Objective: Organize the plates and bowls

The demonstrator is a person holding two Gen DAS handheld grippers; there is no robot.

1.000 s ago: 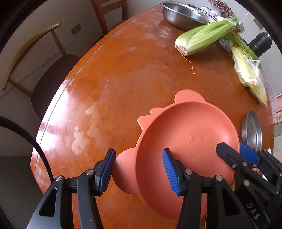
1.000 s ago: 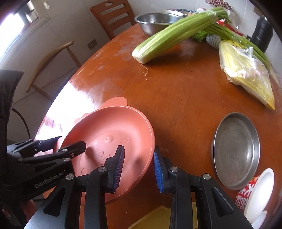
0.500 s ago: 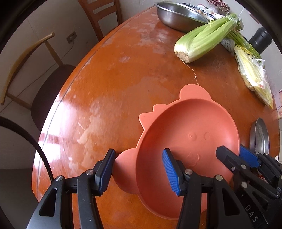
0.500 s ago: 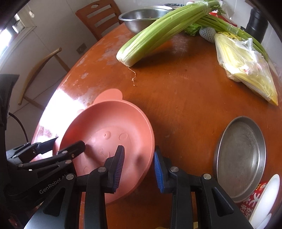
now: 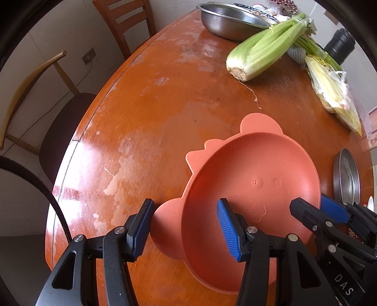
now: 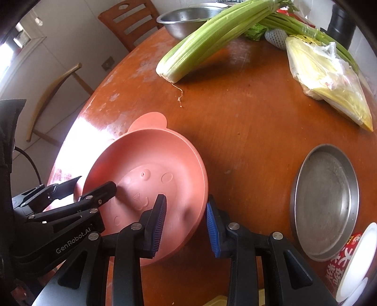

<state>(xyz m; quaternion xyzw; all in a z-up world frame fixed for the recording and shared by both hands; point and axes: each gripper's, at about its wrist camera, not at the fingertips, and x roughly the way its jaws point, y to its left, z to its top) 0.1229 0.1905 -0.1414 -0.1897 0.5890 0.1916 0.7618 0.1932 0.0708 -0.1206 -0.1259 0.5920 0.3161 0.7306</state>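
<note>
Worn orange-brown round table carries celery, a steel basin and a shallow metal pan. Near its front edge sits the pink bear-faced bowl. Left gripper straddles the bowl's rim and ear, jaws apart; right gripper straddles the opposite rim, also spread.

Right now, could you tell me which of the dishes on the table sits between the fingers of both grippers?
The pink bear-shaped bowl: each gripper straddles its rim. The flat steel pan and deep steel bowl lie apart, untouched.
</note>
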